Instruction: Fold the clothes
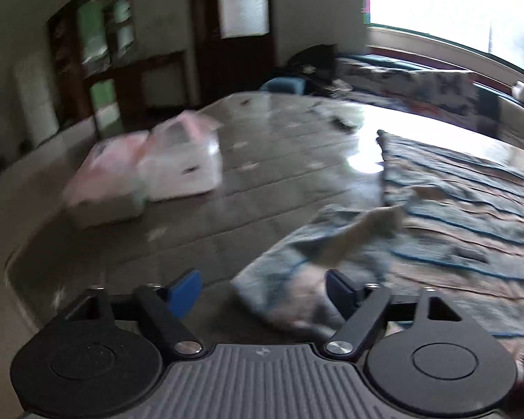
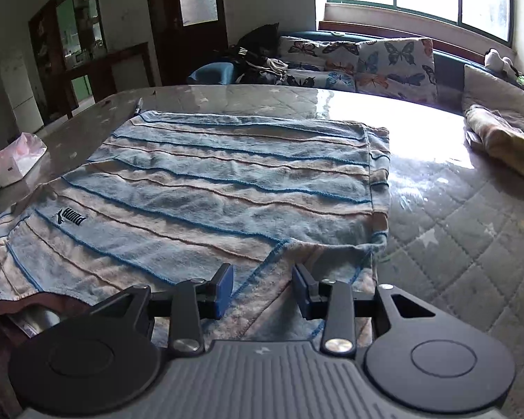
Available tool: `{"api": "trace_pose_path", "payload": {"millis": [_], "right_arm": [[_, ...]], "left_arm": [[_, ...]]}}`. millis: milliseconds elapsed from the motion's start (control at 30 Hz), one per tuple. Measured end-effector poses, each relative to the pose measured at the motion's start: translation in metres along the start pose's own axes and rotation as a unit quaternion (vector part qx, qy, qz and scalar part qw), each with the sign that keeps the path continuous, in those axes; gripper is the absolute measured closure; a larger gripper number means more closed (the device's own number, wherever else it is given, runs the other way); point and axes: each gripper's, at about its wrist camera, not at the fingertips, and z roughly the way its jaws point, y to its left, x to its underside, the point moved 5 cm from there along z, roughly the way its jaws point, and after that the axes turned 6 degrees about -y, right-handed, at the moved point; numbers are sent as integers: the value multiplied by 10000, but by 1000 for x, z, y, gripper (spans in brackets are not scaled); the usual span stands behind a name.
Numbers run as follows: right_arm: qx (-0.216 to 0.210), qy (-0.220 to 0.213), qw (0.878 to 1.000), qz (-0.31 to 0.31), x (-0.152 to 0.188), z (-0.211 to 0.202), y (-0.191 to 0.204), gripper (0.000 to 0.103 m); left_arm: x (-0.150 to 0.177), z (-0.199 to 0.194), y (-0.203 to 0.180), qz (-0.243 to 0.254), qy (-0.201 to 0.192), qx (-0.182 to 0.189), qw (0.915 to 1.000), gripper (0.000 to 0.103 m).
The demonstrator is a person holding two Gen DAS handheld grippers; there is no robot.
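A blue and beige striped shirt (image 2: 206, 188) with a small black logo lies spread flat on the quilted mattress (image 2: 454, 230). In the right wrist view my right gripper (image 2: 262, 289) hovers over the shirt's near hem, jaws apart; the cloth lies flat between the blue pads (image 2: 224, 289) without being pinched. The left wrist view is blurred. There my left gripper (image 1: 262, 295) stands wide at a bunched corner of the shirt (image 1: 332, 244). The fabric reaches between the jaws next to the right pad (image 1: 339, 293), and neither pad presses on it.
Pink and white packages (image 1: 150, 174) lie on the mattress at the left. A folded beige cloth (image 2: 499, 139) sits at the far right. Butterfly cushions (image 2: 373, 66) and dark clothes (image 2: 258, 59) line the far side under the window.
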Motion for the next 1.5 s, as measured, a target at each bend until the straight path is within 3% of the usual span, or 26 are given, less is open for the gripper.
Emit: {"api": "trace_pose_path", "payload": {"millis": [100,133,233,300,333,533,667,867,1033,1167,1267,1433,1500], "right_arm": [[4,15,10000,28,2,-1,-1,66],[3,13,10000,40,3,-1,-1,66],[6,7,10000,66,4,-1,-2,66],[8,0,10000,77,4,-1,-2,66],[8,-6,10000,79,4,-1,-2,66],[12,-35,9999,109,4,-2,-1,66],[15,-37,9999,124,5,-3,-1,66],[0,-40,9999,128,6,-4,0,65],[-16,-47,9999,152,6,-4,0,62],[-19,-51,9999,148,6,-5,0,61],[-15,-55,9999,155,5,-5,0,61],[-8,-93,9998,180,4,-7,0,61],[-2,-107,9998,182,3,-8,0,61]], "left_arm": [[3,7,8,-272,189,30,9994,56],[4,8,10,-308,197,55,9993,56],[3,8,9,-321,156,156,9992,72],[2,8,6,-318,93,259,9991,93],[1,7,5,-326,43,326,9989,95],[-18,-24,-15,-156,-575,1284,9899,96],[-24,-50,-45,226,-831,2261,9703,96],[-6,-59,-86,858,-544,3142,9439,96],[11,-56,-104,1263,-170,3459,9296,92],[6,-62,-100,1355,-196,3833,9134,89],[-5,-59,-97,1401,-313,3755,9156,86],[-26,-10,-97,1137,-97,2986,9475,86],[-30,11,-99,1064,63,2835,9530,86]]}}
